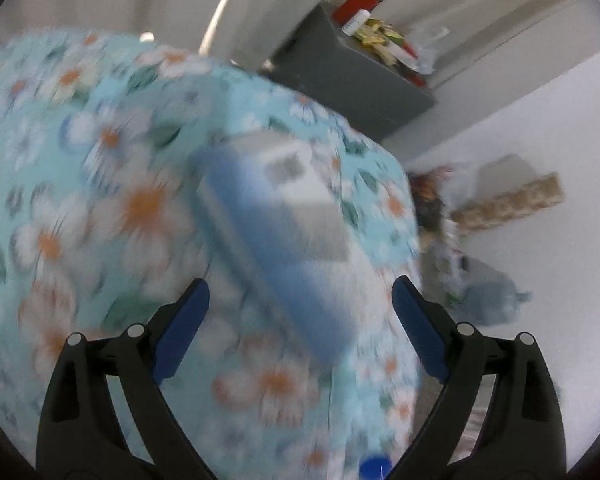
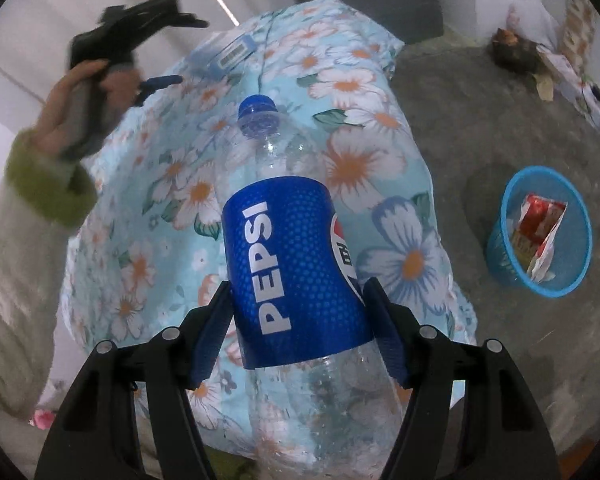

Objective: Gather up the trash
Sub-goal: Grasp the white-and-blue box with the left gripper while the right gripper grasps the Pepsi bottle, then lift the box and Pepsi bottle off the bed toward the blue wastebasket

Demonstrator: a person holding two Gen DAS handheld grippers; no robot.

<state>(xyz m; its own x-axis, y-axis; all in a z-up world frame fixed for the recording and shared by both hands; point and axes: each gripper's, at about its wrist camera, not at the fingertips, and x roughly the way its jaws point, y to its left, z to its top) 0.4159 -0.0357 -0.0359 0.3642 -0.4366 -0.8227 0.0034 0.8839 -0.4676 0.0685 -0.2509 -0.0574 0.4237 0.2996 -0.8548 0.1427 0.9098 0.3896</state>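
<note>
Our right gripper pinches the Pepsi bottle above the floral bed; left gripper's jaws spread over the blue box. The slick bottle could slip before reaching the blue basket.

Both views are lit evenly by soft, diffuse indoor light, bright enough for colour, with no hard shadows. The left wrist view is heavily smeared by motion: the floral cloth and the blue and white box on it lose their edges, so any print is probably unreadable. The right wrist view is sharper; the Pepsi bottle label reads clearly, with faint glare on its clear plastic. Fisheye bending curves both frames, with dark rims at the corners.
</note>
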